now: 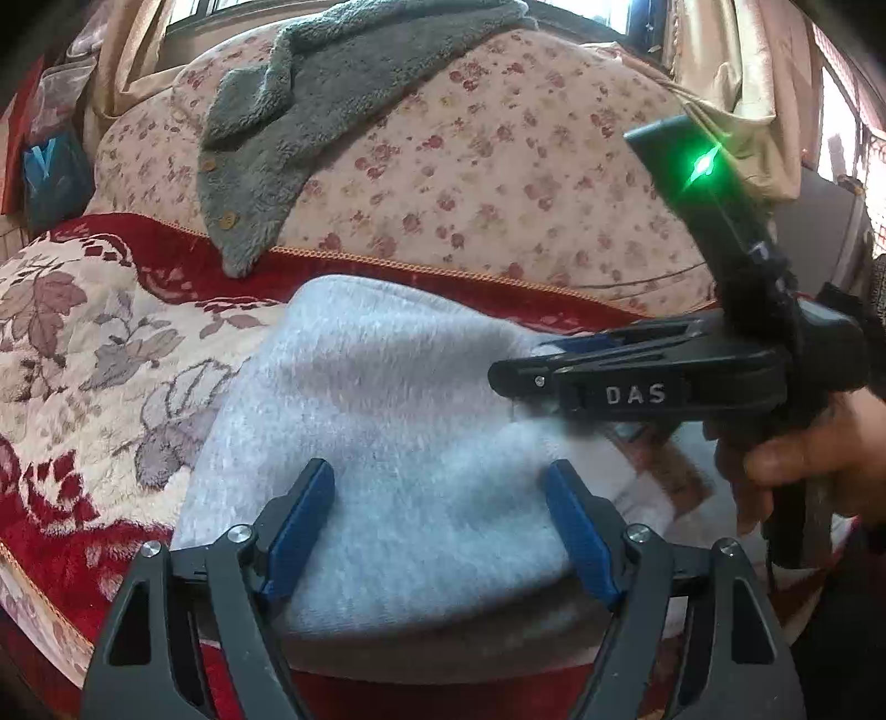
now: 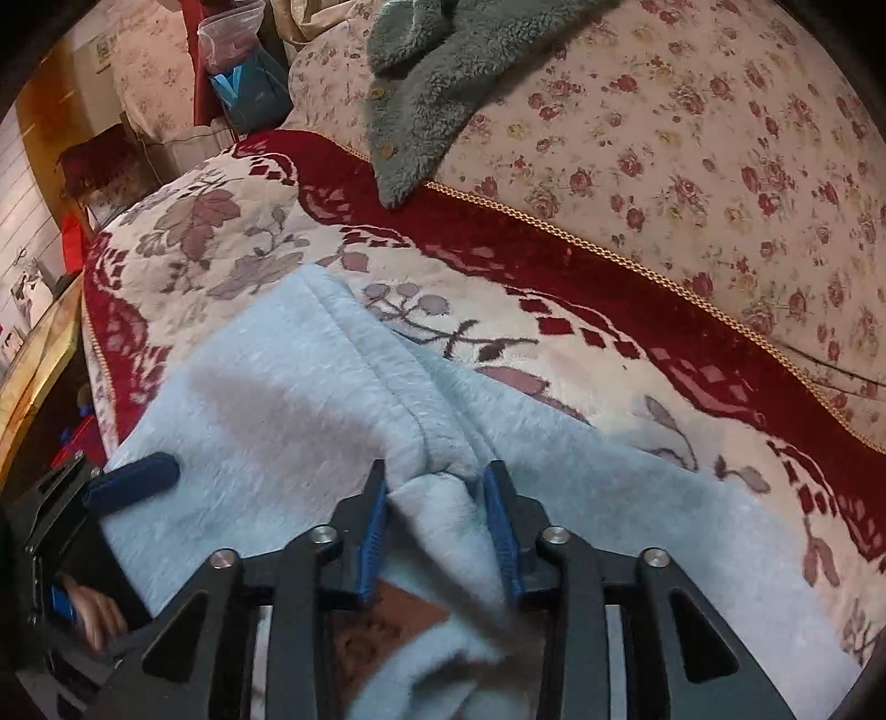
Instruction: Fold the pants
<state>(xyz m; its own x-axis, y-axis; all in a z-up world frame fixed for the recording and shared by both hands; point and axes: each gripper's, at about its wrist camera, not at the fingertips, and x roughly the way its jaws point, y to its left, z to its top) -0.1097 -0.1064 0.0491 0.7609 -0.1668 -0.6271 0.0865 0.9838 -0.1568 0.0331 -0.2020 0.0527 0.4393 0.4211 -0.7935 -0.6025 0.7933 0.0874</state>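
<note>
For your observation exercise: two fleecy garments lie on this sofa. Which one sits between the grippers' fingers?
The pale grey fleece pants on the red floral seat cover; the darker grey buttoned fleece garment lies away on the backrest.

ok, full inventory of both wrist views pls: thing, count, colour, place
pants: 1, light grey-blue fleece, lying on the red and cream blanket, bunched at the near edge
blanket: 1, red and cream with leaf pattern, covering the near surface
floral cover: 1, cream with red roses, rising behind the blanket
fleece garment: 1, grey-green with buttons, draped over the floral cover
clear bag: 1, far left, beside blue packaging
curtains: beige, at the back
left tool: black with blue pads, open, straddling the pants fabric
right tool: black with blue pads, a fold of pants between its pads; grip unclear
hand: 1, holding the right tool's handle
</note>
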